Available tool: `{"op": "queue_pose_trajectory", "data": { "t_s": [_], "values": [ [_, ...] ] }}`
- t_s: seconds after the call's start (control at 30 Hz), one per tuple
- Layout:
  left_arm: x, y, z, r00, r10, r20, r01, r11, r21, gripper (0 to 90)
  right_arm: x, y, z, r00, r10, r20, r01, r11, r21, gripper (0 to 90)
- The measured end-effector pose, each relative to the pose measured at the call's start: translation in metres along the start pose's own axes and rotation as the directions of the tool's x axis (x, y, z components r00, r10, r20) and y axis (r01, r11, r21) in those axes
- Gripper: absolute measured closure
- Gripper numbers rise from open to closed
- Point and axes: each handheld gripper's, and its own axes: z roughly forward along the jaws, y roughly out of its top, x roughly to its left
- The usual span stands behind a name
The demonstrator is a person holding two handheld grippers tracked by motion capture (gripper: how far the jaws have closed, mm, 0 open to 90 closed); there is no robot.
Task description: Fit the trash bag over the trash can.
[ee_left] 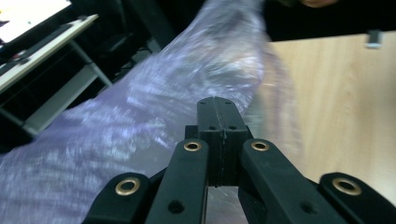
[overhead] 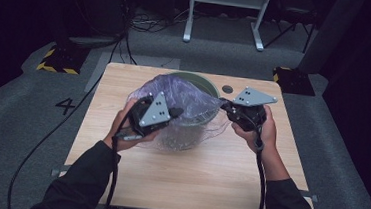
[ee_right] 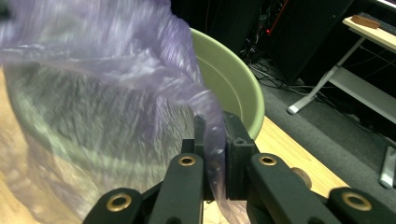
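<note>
A thin purple plastic bag (overhead: 184, 97) drapes over a pale green bowl (overhead: 195, 77) at the back middle of the wooden table (overhead: 193, 175). My left gripper (overhead: 177, 112) lies against the bag's left side. In the left gripper view its jaws (ee_left: 217, 105) are pressed together, with bag film (ee_left: 140, 121) wrapped around the tips; the pinched edge itself is too thin to make out. My right gripper (overhead: 223, 106) is at the bowl's right rim. Its jaws (ee_right: 215, 123) are shut on a fold of the bag (ee_right: 116, 70), beside the green bowl (ee_right: 229, 79).
A small dark round disc (overhead: 227, 89) sits in the tabletop behind the right gripper. Bare wood (overhead: 192, 185) stretches from the bowl to the near edge. Beyond the table stand a white desk frame (overhead: 225, 17), floor cables and yellow-black striped bases (overhead: 56, 60).
</note>
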Motion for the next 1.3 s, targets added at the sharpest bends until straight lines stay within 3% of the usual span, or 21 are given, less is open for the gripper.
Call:
{"op": "queue_pose_trajectory", "data": {
  "t_s": [0.17,0.23,0.4,0.47,0.6,0.7,0.77,0.83,0.9,0.97,1.03,1.07,1.13,1.2,1.27,1.3],
  "values": [
    [0.042,-0.007,0.003,0.9964,-0.071,-0.046,0.073,0.9968,0.034,90.0,-0.010,-0.001,0.009,0.9989,0.041,-0.020,-0.041,0.999,0.014,86.7],
    [0.057,-0.011,0.007,0.9942,-0.098,-0.044,0.100,0.9937,0.051,90.0,-0.014,-0.002,0.016,0.9978,0.057,-0.033,-0.056,0.998,0.028,87.2],
    [0.076,-0.018,0.012,0.9902,-0.130,-0.052,0.133,0.9891,0.064,90.0,-0.020,-0.005,0.026,0.9989,0.043,-0.016,-0.042,0.996,0.077,88.8],
    [0.083,-0.021,0.013,0.9877,-0.136,-0.078,0.141,0.9874,0.072,90.0,-0.024,-0.006,0.027,0.9987,0.051,-0.009,-0.050,0.995,0.087,89.6],
    [0.094,-0.030,0.004,0.9767,-0.195,-0.090,0.200,0.9786,0.049,89.6,-0.032,-0.012,0.025,0.9965,0.083,-0.010,-0.082,0.992,0.098,89.9],
    [0.096,-0.035,-0.010,0.9718,-0.216,-0.095,0.219,0.9753,0.028,80.3,-0.035,-0.017,0.019,0.9958,0.091,-0.005,-0.090,0.991,0.097,89.9],
    [0.096,-0.037,-0.019,0.9706,-0.232,-0.063,0.233,0.9724,0.009,75.9,-0.036,-0.020,0.014,0.9956,0.094,0.001,-0.094,0.991,0.100,89.9],
    [0.093,-0.038,-0.031,0.9607,-0.273,-0.049,0.273,0.9619,-0.021,59.6,-0.037,-0.021,0.009,0.9948,0.102,0.004,-0.102,0.990,0.096,90.0],
    [0.088,-0.038,-0.038,0.9545,-0.298,0.020,0.298,0.9541,-0.029,45.4,-0.038,-0.022,0.002,0.9928,0.119,0.004,-0.119,0.989,0.083,90.0],
    [0.076,-0.039,-0.044,0.9595,-0.282,0.007,0.282,0.9585,-0.044,28.5,-0.037,-0.024,-0.004,0.9931,0.116,0.015,-0.117,0.989,0.090,90.0],
    [0.069,-0.042,-0.046,0.9563,-0.287,0.057,0.288,0.9571,-0.027,21.8,-0.037,-0.028,-0.011,0.9925,0.119,0.024,-0.121,0.988,0.092,90.0],
    [0.063,-0.045,-0.048,0.9567,-0.282,0.071,0.286,0.9571,-0.048,17.3,-0.037,-0.030,-0.014,0.9919,0.125,0.026,-0.126,0.988,0.093,90.0],
    [0.055,-0.050,-0.048,0.9620,-0.262,0.077,0.266,0.9631,-0.042,16.0,-0.039,-0.035,-0.020,0.9900,0.138,0.030,-0.140,0.985,0.096,90.0],
    [0.047,-0.057,-0.045,0.9593,-0.263,0.102,0.268,0.9631,-0.030,15.5,-0.041,-0.039,-0.024,0.9879,0.151,0.036,-0.154,0.983,0.101,89.9],
    [0.040,-0.062,-0.041,0.9666,-0.247,0.069,0.247,0.9690,0.002,15.6,-0.043,-0.043,-0.028,0.9861,0.164,0.025,-0.166,0.983,0.081,89.1],
    [0.039,-0.065,-0.040,0.9676,-0.239,0.081,0.239,0.9709,0.007,17.1,-0.043,-0.044,-0.029,0.9859,0.166,0.022,-0.167,0.983,0.074,86.9]
  ]
}}
